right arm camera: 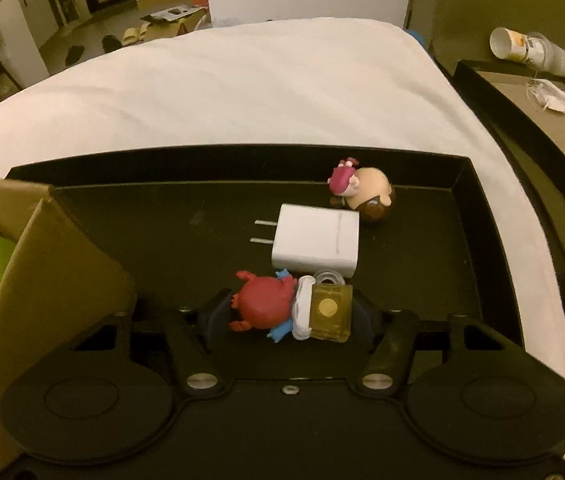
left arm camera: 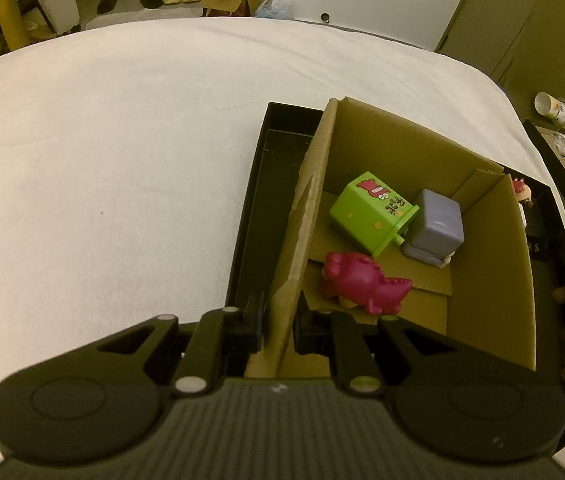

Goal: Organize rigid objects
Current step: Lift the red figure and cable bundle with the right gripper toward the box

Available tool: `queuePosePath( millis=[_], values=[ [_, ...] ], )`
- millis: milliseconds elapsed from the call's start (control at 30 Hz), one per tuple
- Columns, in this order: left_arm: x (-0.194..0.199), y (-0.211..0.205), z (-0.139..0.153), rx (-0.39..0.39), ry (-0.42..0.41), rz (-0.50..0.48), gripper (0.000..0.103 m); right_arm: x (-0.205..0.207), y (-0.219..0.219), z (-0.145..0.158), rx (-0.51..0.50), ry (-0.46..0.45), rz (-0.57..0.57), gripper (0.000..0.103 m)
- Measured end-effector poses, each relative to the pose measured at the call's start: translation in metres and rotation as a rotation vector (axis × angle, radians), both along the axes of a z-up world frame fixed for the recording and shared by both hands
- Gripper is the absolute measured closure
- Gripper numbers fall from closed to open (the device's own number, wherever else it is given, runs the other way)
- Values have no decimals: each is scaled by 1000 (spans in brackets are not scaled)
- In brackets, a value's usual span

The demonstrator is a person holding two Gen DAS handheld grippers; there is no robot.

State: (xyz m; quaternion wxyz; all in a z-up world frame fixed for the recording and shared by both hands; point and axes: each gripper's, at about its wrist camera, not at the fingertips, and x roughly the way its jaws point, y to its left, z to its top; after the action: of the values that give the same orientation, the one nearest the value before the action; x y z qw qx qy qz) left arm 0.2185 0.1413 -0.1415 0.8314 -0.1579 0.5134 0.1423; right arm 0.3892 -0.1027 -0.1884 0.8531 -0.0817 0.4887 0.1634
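left tool (left arm camera: 278, 320), pressed together on the near wall of the cardboard box (left arm camera: 306, 216), which stands in a black tray (right arm camera: 242, 156) on a white bed (left arm camera: 102, 160); inside the box lie a green block toy (left arm camera: 366, 212), a grey cube toy (left arm camera: 434, 228) touching it, and a magenta dinosaur figure (left arm camera: 362, 280) nearer the tool. right tool (right arm camera: 286, 312), part spread, with a red-headed figure (right arm camera: 266, 308) and its yellow translucent base (right arm camera: 330, 312) between its fingers (right arm camera: 214, 312) on the tray floor; whether the pads press on it cannot be told. just beyond lie a white plug charger (right arm camera: 314, 240) and a round brown-and-tan figure (right arm camera: 366, 192).
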Motion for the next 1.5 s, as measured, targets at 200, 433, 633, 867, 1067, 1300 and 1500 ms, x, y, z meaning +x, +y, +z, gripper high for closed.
queuePosePath(
  millis=[200, 433, 633, 867, 1067, 1300, 1500],
  values=[
    [1, -2, 0, 4, 2, 1, 90, -6, -14, 9, 16, -13, 3, 43],
    [2, -2, 0, 4, 2, 1, 90, -21, -16, 32, 31, -49, 44, 43],
    [2, -3, 1, 5, 1, 3, 90, -33, -7, 52, 41, -93, 107, 43],
    [1, -4, 1, 11, 1, 5, 90, -43, 3, 83, 75, -143, 163, 43],
    [2, -3, 1, 8, 4, 4, 90, -46, 13, 95, 111, -121, 211, 43],
    [3, -4, -1, 11, 10, 2, 90, -53, 28, 107, 133, -129, 261, 43],
    [5, -4, -4, 8, 14, 3, 90, -62, 45, 114, 136, -144, 315, 43]
  ],
)
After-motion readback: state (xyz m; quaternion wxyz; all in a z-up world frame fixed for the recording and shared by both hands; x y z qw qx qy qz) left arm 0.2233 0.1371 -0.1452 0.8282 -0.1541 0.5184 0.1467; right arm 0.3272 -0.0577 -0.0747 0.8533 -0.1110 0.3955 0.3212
